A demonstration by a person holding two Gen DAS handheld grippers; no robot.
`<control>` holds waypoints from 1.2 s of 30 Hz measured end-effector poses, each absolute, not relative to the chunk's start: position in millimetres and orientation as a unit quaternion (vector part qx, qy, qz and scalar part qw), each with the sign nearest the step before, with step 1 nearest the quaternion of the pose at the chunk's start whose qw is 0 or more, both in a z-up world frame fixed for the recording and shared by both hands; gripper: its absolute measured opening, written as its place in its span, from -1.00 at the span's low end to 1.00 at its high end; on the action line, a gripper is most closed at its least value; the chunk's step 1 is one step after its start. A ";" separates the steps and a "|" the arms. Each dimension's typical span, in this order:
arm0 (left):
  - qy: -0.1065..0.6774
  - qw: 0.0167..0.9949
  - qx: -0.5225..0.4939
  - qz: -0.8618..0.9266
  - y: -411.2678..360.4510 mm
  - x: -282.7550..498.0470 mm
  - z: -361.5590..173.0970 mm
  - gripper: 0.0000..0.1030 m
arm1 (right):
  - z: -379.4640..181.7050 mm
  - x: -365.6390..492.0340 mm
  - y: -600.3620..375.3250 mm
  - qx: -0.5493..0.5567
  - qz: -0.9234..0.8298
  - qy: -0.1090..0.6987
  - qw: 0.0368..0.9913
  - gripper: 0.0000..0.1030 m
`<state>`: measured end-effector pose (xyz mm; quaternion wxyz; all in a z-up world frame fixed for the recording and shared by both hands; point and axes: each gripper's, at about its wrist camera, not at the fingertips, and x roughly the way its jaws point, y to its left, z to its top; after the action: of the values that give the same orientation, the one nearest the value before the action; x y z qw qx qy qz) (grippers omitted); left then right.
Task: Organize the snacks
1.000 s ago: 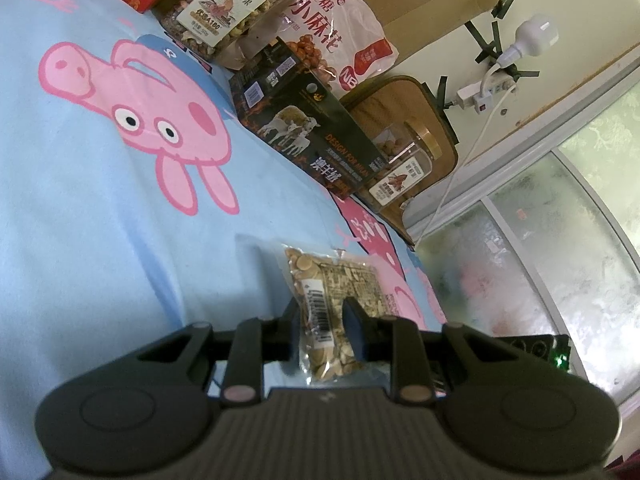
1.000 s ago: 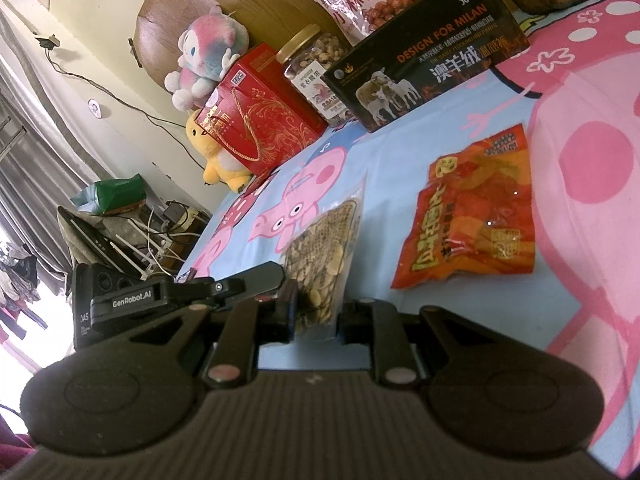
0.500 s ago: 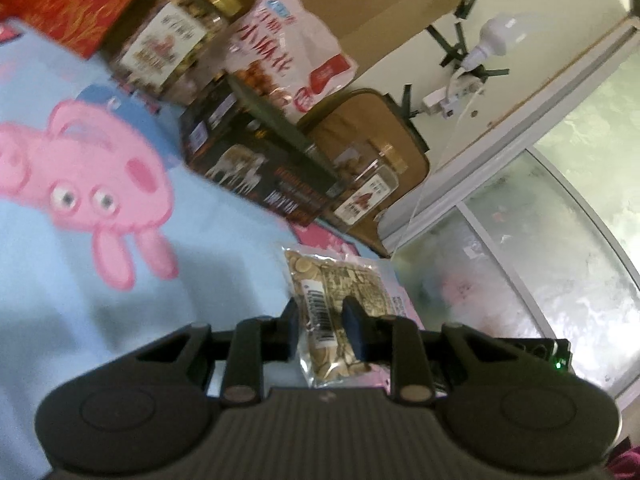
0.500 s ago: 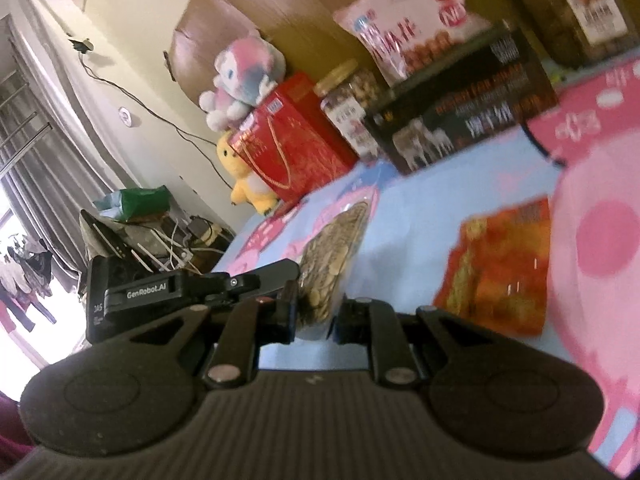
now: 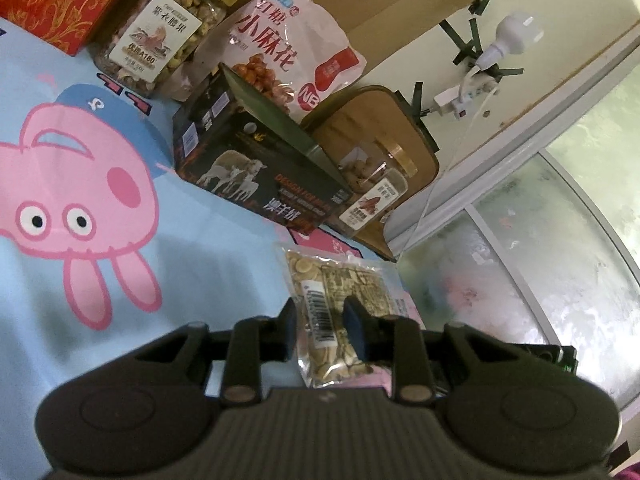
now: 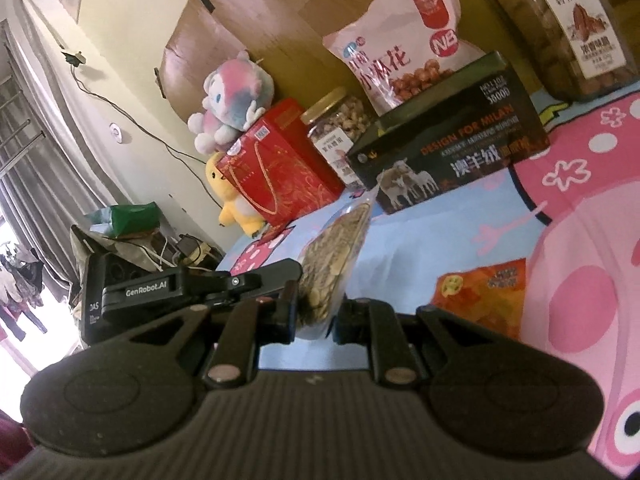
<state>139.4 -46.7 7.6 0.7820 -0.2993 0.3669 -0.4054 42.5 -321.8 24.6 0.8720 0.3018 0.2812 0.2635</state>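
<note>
Clear nut pack (image 5: pixel 332 312): gripped by both claws, lifted off bedsheet (image 5: pixel 192 256)
Left claw (image 5: pixel 320 320): clenched on pack
Right claw (image 6: pixel 316 312): clenched on pack
Orange pack (image 6: pixel 484 296): just right of right claw, flat on bedsheet

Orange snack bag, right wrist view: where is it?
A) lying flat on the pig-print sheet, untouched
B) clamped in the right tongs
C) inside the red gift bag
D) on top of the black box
A: the orange snack bag lies flat on the pig-print sheet, clear of the right tongs, which are shut on the clear bag of nuts instead.
</note>
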 end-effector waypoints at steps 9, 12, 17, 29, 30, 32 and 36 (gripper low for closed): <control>0.364 0.787 -0.286 -0.409 -54.1 145.4 16.5 -0.52 | 28.5 45.0 -324.2 0.300 0.262 0.274 0.875 -0.64; 0.356 0.791 -0.277 -0.413 -59.9 149.1 25.7 -0.52 | 33.6 47.2 -327.6 0.298 0.261 0.265 0.879 -0.64; 0.341 0.799 -0.256 -0.424 -73.3 169.3 47.1 -0.50 | 46.6 58.9 -334.6 0.292 0.257 0.245 0.888 -0.64; 0.311 0.844 -0.197 -0.390 -125.5 265.4 86.6 -0.34 | 74.5 143.0 -353.6 0.244 0.207 0.197 0.927 -0.59; 0.313 0.852 -0.193 -0.373 -128.4 274.4 84.6 -0.24 | 73.6 155.5 -351.7 0.227 0.199 0.198 0.933 -0.58; 0.328 0.868 -0.176 -0.329 -135.7 291.4 76.3 -0.15 | 69.4 177.7 -345.3 0.168 0.164 0.205 0.950 -0.36; 0.352 0.864 -0.182 -0.310 -129.4 294.7 62.9 -0.15 | 59.1 192.7 -348.1 0.101 0.069 0.215 0.969 0.05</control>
<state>294.7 -129.4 62.9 0.8642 -0.1820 0.3521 -0.3101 192.7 -348.1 59.1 0.9690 0.1006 0.2150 0.0686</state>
